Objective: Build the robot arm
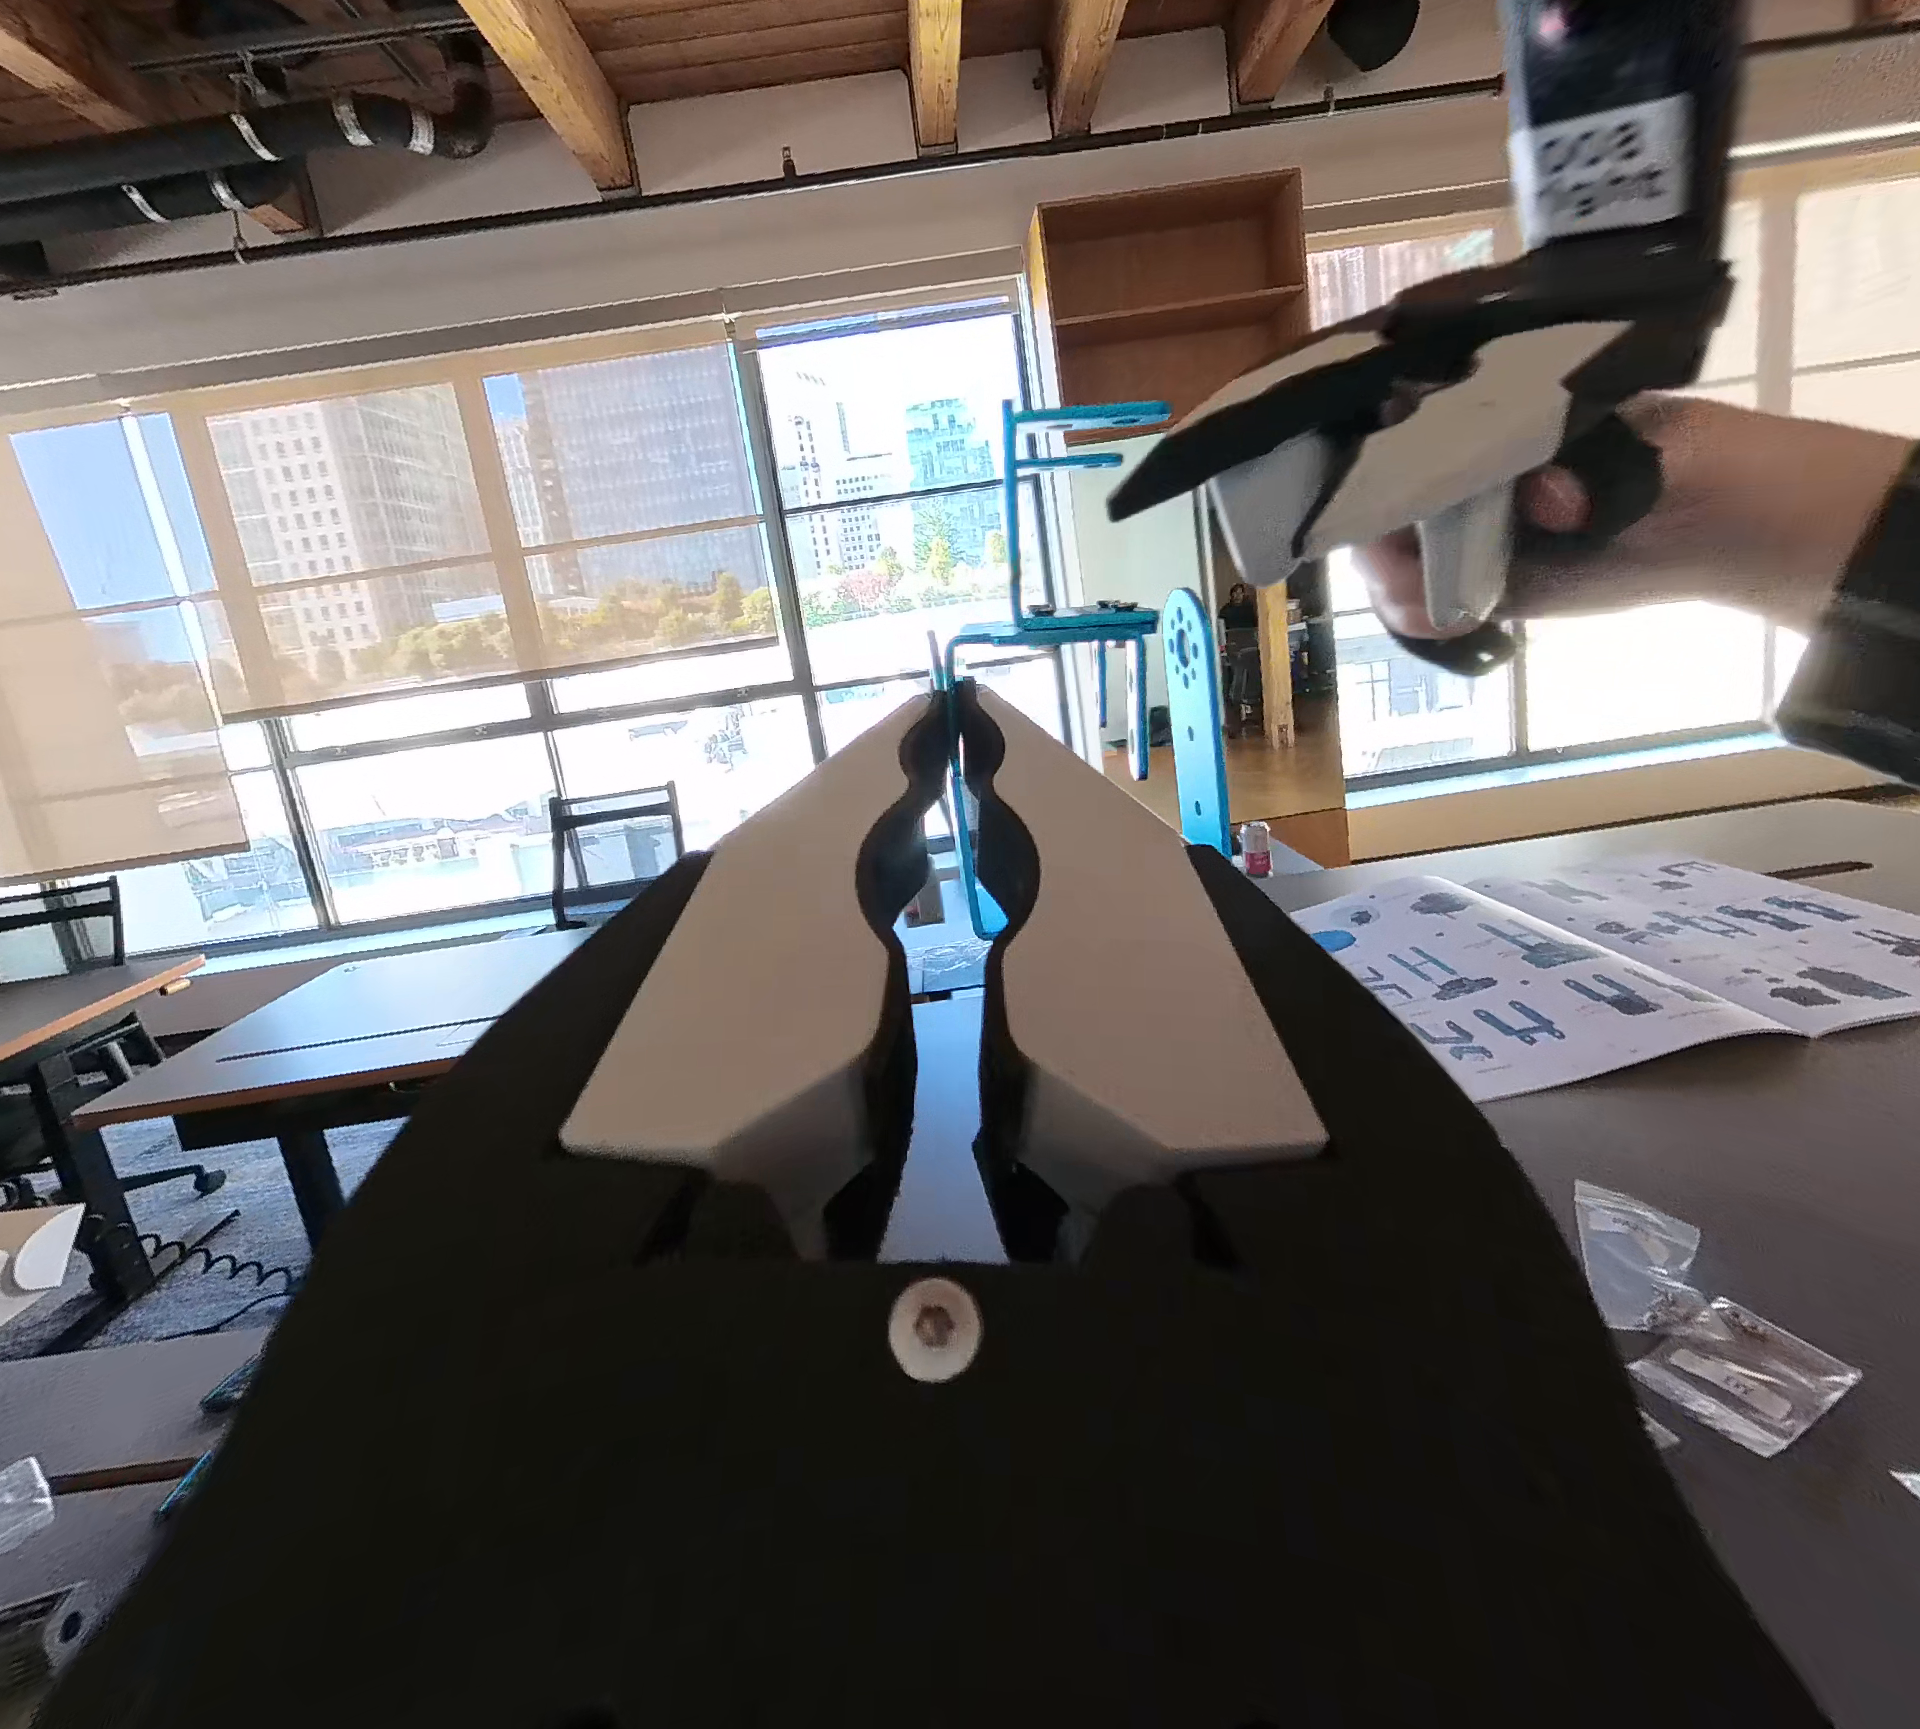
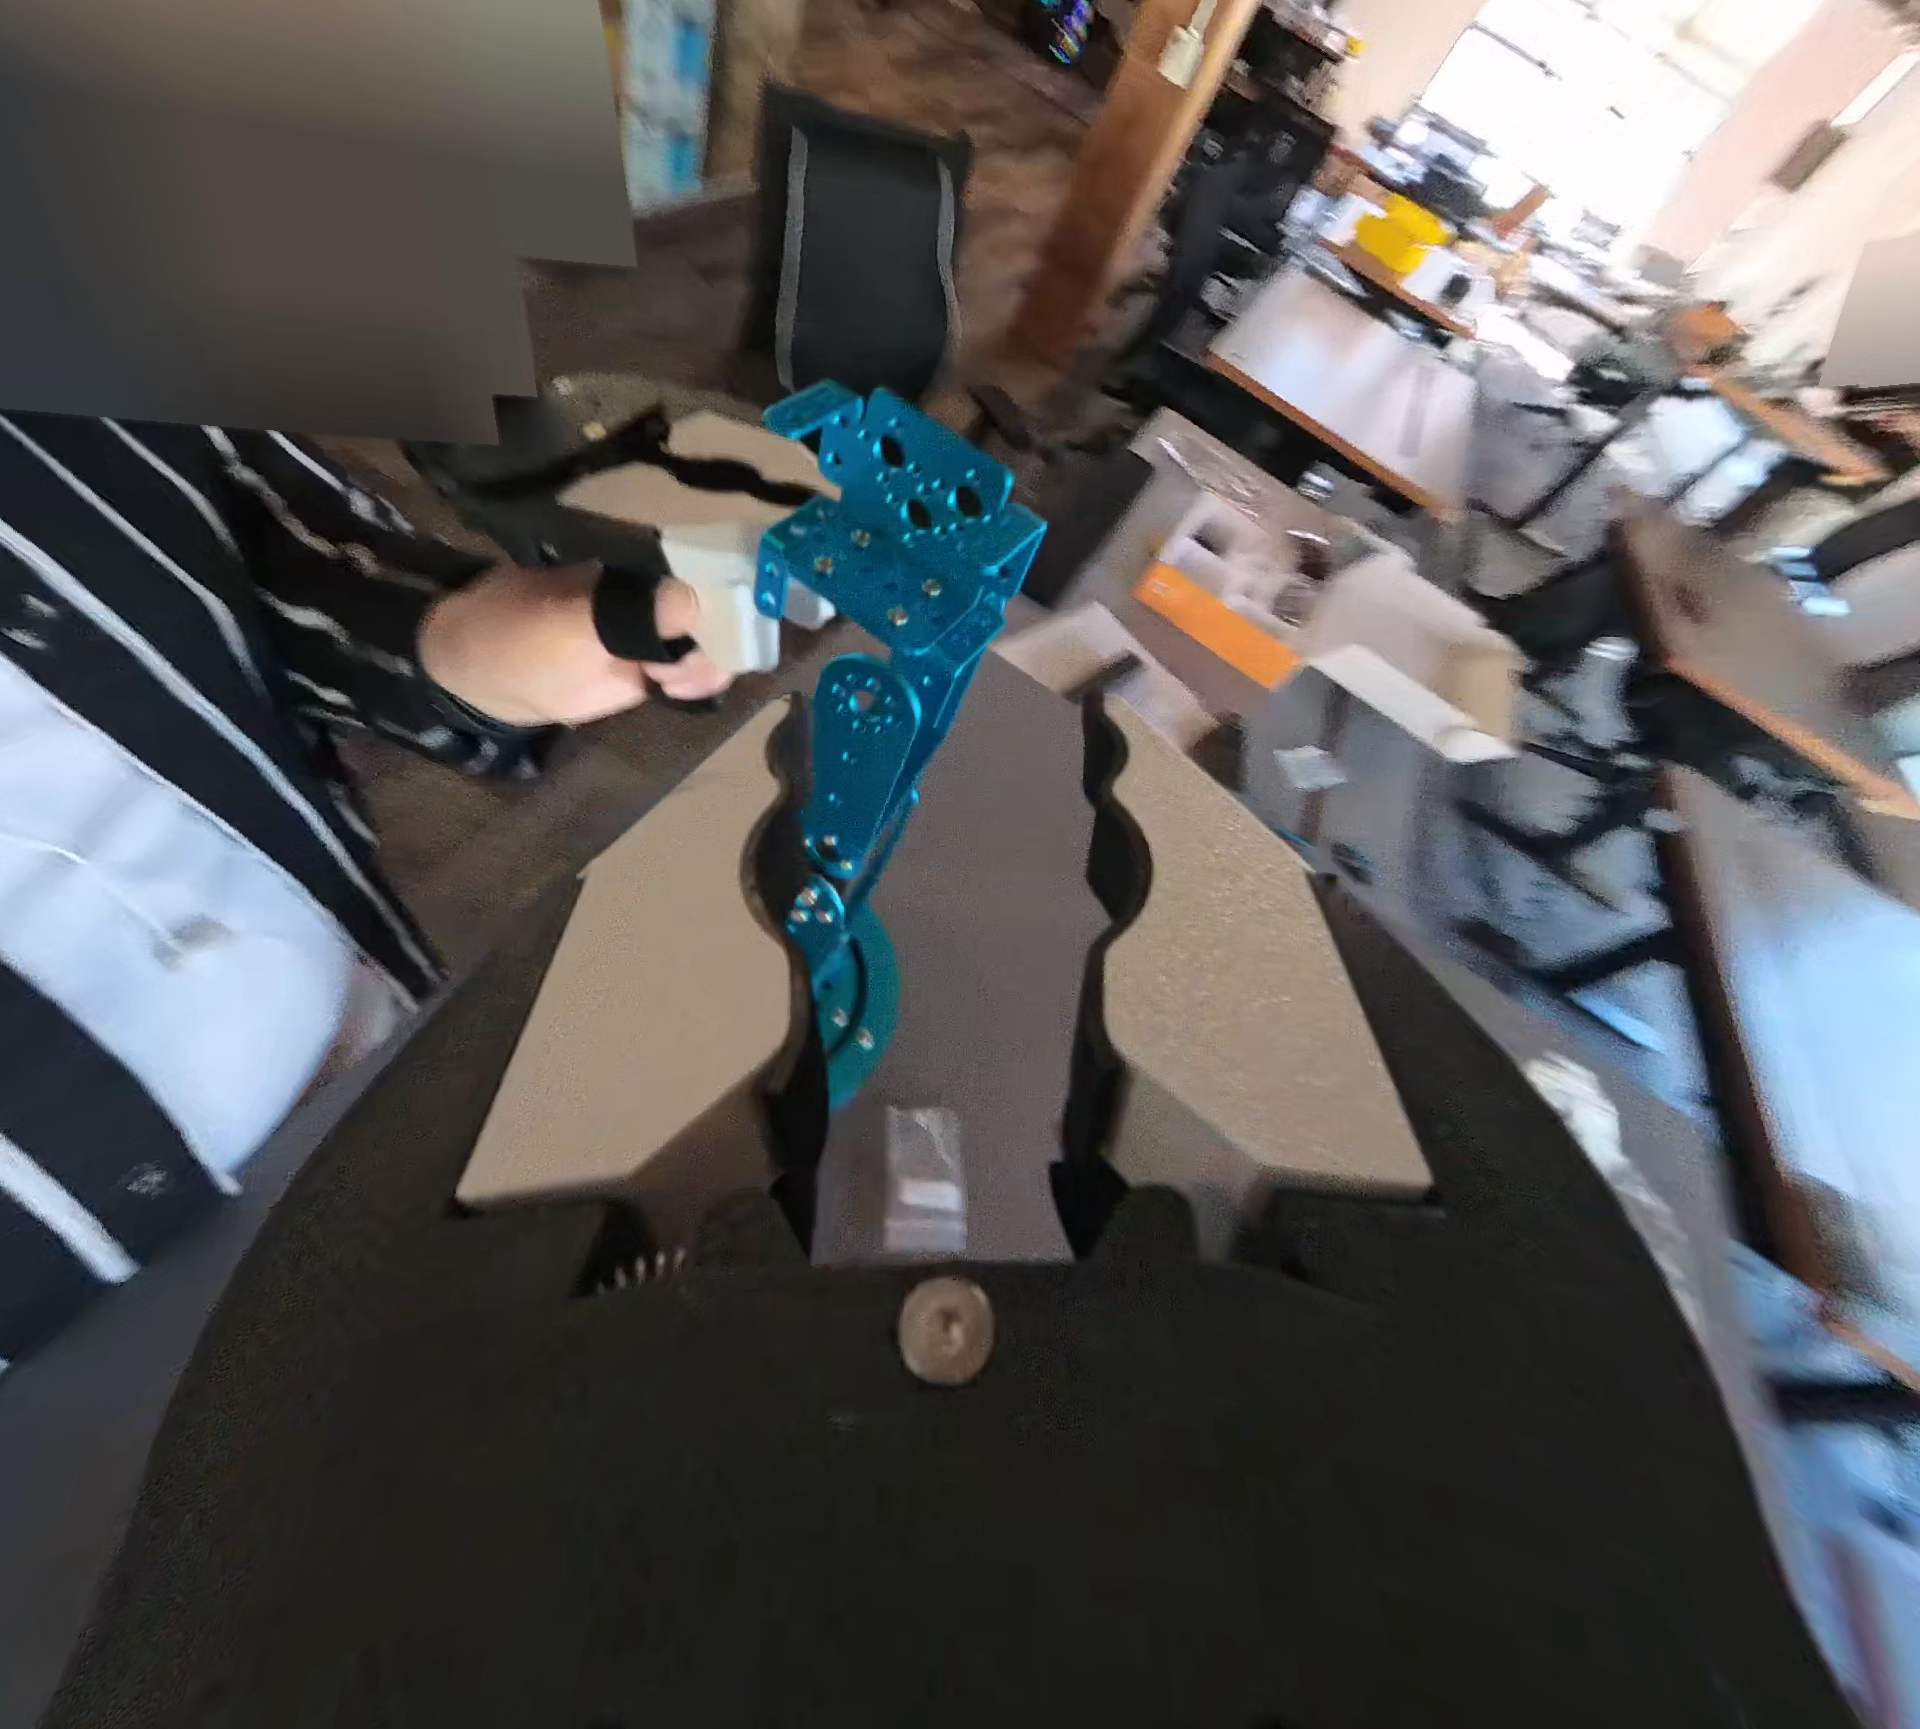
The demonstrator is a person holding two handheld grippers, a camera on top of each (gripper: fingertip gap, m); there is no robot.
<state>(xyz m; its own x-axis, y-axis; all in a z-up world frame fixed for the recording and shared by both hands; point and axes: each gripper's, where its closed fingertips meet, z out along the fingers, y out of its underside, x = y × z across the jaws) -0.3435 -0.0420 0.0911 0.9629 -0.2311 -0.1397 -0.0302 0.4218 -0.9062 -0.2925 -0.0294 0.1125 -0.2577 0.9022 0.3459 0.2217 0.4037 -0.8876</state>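
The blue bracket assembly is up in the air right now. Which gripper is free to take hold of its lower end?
Right. The left gripper is already shut on the bracket assembly, holding it up. The right gripper is open, with the assembly's lower links between its fingers.

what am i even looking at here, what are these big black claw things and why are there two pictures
Each picture comes from a camera mounted on a hand-held two-finger gripper, looking along its fingers; a person holds one per hand. The left gripper is shut on a blue metal bracket assembly, lifted above a dark table. On the table lie an open instruction booklet and small clear parts bags. The right gripper is open, holding nothing, its fingers near the same blue assembly. The right view is motion-blurred.
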